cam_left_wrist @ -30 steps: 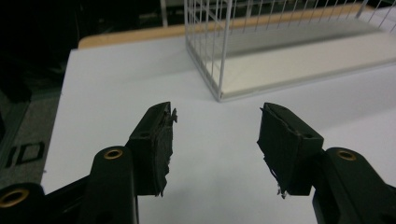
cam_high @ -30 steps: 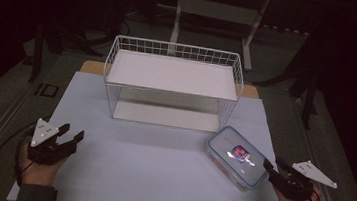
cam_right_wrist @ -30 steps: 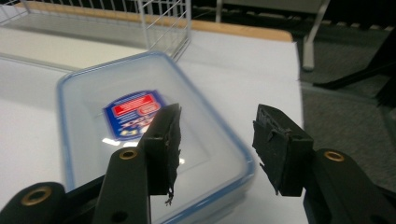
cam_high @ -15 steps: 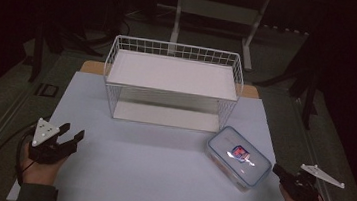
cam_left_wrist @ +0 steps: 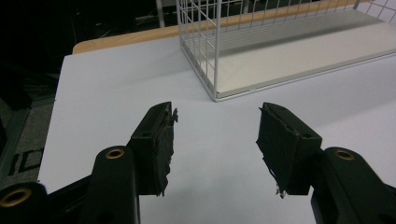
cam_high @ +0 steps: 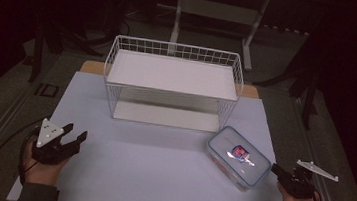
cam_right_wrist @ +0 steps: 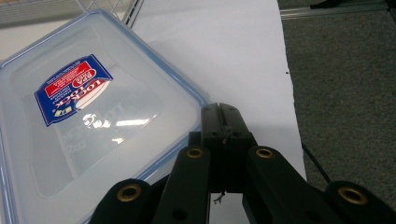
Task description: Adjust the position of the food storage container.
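Note:
A clear plastic food box with a blue-edged lid and a red and blue label [cam_high: 239, 156] [cam_right_wrist: 88, 121] lies flat on the white table sheet [cam_high: 159, 169] at the right. My right gripper [cam_high: 277, 169] [cam_right_wrist: 223, 109] rests just right of the box's near corner, jaws pressed together with nothing between them. At the left, my left gripper [cam_high: 73, 134] [cam_left_wrist: 215, 135] sits low over the sheet with its jaws wide apart and nothing in them. A white wire rack with two shelves [cam_high: 172, 82] [cam_left_wrist: 243, 51] stands at the back middle.
The sheet's right edge [cam_right_wrist: 287, 70] runs close to my right gripper, with grey carpet [cam_right_wrist: 345, 84] beyond it. A metal frame stand [cam_high: 215, 14] rises behind the table. A cable [cam_high: 12, 136] trails off the left gripper across the table's left side.
My right gripper has drawn back to the right, away from the box, and turned a little. The left gripper has barely shifted. The box stays put.

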{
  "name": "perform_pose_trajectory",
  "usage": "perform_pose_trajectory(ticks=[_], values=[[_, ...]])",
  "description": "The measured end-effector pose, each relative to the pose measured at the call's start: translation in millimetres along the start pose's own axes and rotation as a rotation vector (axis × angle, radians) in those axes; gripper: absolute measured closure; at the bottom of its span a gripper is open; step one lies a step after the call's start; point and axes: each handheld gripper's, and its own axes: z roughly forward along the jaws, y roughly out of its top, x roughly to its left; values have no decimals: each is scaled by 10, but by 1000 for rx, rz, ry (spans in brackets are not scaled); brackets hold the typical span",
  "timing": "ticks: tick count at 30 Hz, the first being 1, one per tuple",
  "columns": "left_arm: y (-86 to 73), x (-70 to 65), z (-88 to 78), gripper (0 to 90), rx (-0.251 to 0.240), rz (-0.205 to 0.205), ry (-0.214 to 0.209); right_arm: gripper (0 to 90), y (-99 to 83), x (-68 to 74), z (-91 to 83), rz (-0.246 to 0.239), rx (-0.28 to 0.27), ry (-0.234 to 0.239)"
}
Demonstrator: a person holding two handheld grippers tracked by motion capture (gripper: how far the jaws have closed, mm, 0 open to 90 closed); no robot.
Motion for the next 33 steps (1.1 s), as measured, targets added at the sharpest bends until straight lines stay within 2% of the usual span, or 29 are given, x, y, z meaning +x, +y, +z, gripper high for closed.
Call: perform_pose_trajectory(ticks=[5,6,9,16,17,18,20,21,24,25,27,30,33], values=[[-2,-1,13,453,6,2,-1,899,5,44,30,4,1,5],[-1,-3,15,453,7,3,-3,900,14,73,44,1,4,-6],[0,-18,22,453,8,9,-5,899,24,97,77,8,2,16],[0,-20,26,454,10,8,-7,899,117,454,274,-104,35,62],[-2,-19,28,454,10,2,-12,899,117,454,274,-104,35,62],[-2,-22,31,460,8,-6,-19,898,141,519,319,-121,34,74],[3,-38,40,467,5,-16,-40,898,148,536,329,-122,34,75],[10,-67,53,500,3,-17,-56,898,164,563,345,-122,34,78],[59,-185,123,513,5,8,-95,899,168,585,364,-120,33,93],[59,-185,123,519,5,8,-95,898,168,597,374,-123,32,101],[105,-294,184,526,6,34,-125,898,172,634,399,-131,34,116],[126,-357,217,538,11,51,-140,899,182,692,431,-145,36,125],[149,-437,279,563,17,63,-172,898,203,849,518,-174,40,154]])
